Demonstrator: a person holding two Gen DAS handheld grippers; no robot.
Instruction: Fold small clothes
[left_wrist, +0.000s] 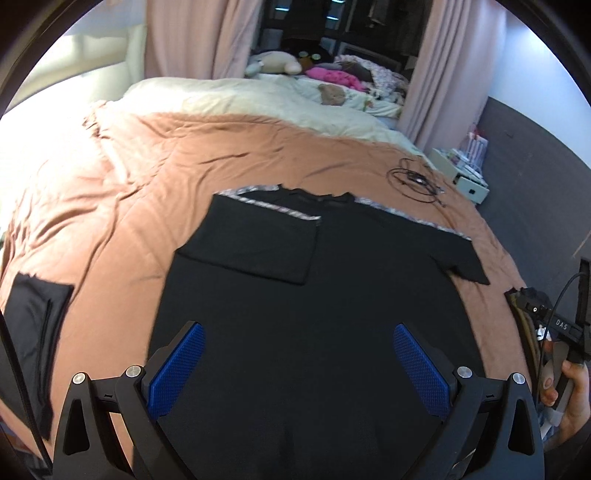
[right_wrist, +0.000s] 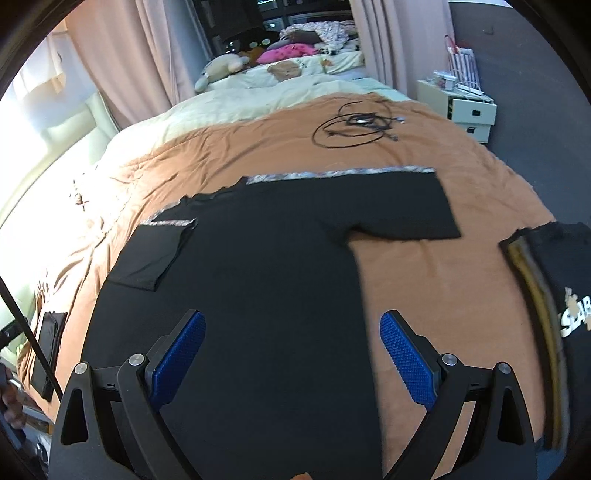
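A: The black T-shirt (left_wrist: 332, 314) lies flat on the brown bedspread (left_wrist: 129, 177), neck away from us. One sleeve (left_wrist: 251, 240) is folded in across the chest; the other sleeve (right_wrist: 399, 206) lies spread out to the side.

B: And both tools hang above the lower half. The left gripper (left_wrist: 299, 365) has its jaws spread wide, nothing between the blue pads (left_wrist: 177, 369). The right gripper (right_wrist: 291, 362) is just as wide apart and just as empty, sitting over the shirt's side edge.

A: So the spread sleeve looks like the next job, I'd say. How to do it well?

B: Pinch the sleeve at its outer hem, lift only a little, and lay it across so it mirrors the folded one. The other gripper could pin the body so the cloth doesn't drag.

A: There's a folded dark garment (left_wrist: 37, 325) parked at the far left, and another printed one (right_wrist: 561, 302) on the right.

B: And a coiled cable (right_wrist: 351, 125) farther up the bed, well apart.
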